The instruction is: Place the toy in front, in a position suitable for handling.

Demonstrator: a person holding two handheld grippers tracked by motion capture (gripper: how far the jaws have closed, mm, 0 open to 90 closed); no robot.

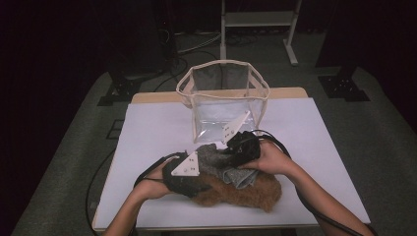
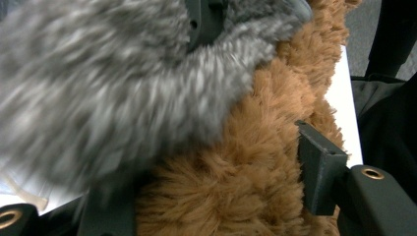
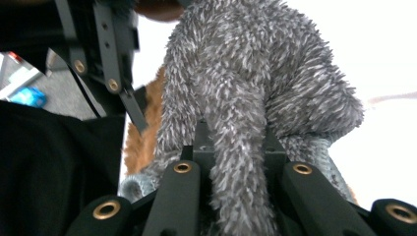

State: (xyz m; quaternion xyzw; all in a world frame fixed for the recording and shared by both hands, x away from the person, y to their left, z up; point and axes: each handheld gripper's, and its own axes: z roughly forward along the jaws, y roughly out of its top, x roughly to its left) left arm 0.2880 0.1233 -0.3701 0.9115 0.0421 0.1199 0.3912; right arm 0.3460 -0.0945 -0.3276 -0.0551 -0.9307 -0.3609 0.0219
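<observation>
Your right gripper is clamped on the grey cloth; lift it slowly while your half-open left gripper, brown fur between its jaws, holds that down

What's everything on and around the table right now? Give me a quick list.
Grey fuzzy cloth: one, grey, on the near middle of the table, lying partly over the brown one, pinched in the right gripper.
Brown fuzzy cloth: one, rust brown, near edge of the table, between the left gripper's jaws.
Clear bag: one, see-through with cream trim, standing open at the far middle of the table.
Table: one, white top with a wooden edge showing at the far side.
Metal stand: one, pale, on the floor beyond the table.
Left gripper: black, around the brown cloth.
Right gripper: black, shut on the grey cloth.
Hands: two, one on each gripper.
</observation>
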